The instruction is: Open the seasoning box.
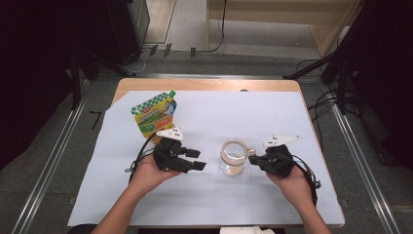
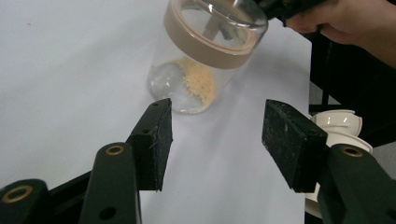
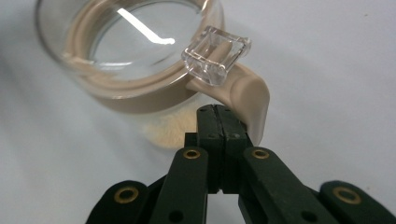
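At the far left of the white table cover (image 1: 204, 195) a green and yellow pouch (image 1: 155, 114) lies flat, its green cap pointing away from the person. Just in front of it the left gripper (image 1: 195, 160) is held in the person's left hand (image 1: 146, 176), aimed toward the middle of the table; its jaws stand spread with nothing between them (in the left gripper view the black pads (image 2: 156, 140) frame bare table cover). A little to the right stands the glass jar (image 1: 234, 157), clear, with a beige collar around its mouth (image 2: 212, 49) and a small heap of pale grains (image 2: 201, 84) at the bottom. The jar is apart from the left gripper. At the jar's right side the right gripper (image 1: 253, 160) has its jaws pressed together, their tips right under the beige handle (image 3: 250, 100) and its clear clasp (image 3: 215, 55); whether they touch it I cannot tell.
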`<state>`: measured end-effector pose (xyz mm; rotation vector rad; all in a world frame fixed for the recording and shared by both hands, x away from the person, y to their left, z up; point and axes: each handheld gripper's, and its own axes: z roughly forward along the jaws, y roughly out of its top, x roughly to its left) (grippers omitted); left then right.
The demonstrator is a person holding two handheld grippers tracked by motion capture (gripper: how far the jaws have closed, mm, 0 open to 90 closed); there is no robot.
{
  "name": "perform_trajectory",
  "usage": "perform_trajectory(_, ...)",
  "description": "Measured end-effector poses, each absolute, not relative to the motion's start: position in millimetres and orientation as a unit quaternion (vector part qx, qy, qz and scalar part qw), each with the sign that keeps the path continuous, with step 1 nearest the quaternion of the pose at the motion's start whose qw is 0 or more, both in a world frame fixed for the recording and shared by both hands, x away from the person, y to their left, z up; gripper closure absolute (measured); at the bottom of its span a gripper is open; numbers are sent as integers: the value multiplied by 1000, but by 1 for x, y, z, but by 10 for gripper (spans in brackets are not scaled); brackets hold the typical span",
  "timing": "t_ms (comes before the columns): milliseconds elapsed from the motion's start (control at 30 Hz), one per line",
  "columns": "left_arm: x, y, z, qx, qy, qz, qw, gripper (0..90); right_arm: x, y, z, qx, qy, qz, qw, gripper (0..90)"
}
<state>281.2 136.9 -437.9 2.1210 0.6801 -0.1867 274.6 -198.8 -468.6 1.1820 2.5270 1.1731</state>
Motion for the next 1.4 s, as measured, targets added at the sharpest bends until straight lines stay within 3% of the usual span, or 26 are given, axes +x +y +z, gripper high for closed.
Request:
perform_trajectory(300,281,125,-443,860,271,-75,426,413,291,-201,-476,411,820,391,74,900)
perform_trajectory(500,286,111,-437,870,263,-68,411,379,297,-204,-480,407,821,397,56,900)
perform_trajectory(1033,315,77,-423,879,229,-67,413,344,284,-224,-450,411,807,415,93,900)
perform_trajectory(1400,321,62,-429,882,217,-74,411,334,312,-221,-468,429,799,416,70,900)
